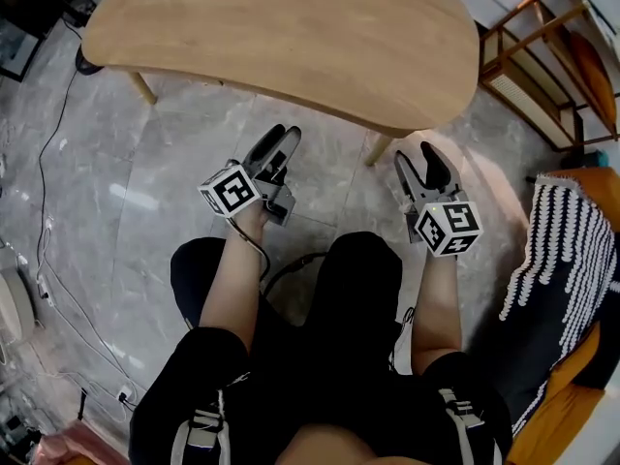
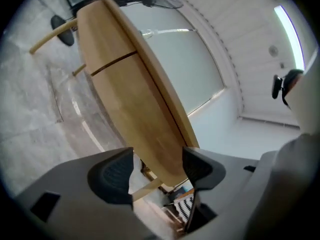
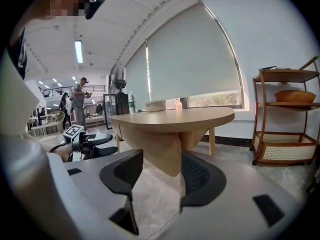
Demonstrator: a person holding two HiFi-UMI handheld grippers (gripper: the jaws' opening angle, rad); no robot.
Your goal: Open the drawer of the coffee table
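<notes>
Head view: we record the pale wooden bench (image 1: pixel 291 37), the coffee table of the task, standing on a grey marble floor (image 1: pixel 126 201), with both grippers held just short of its near edge and touching nothing. The left gripper (image 1: pixel 285 134) is rolled on its side, and the right gripper (image 1: pixel 417 153) sits by the front leg. In the left gripper view the jaws stand wide and empty, with the bench apron beyond them. A dark seam (image 2: pixel 112 64) crosses that apron, which we take for the drawer front, and it looks flush and shut. In the right gripper view the jaws also stand wide with nothing gripped. A wooden shelf unit (image 3: pixel 282 119) stands right of the bench.
</notes>
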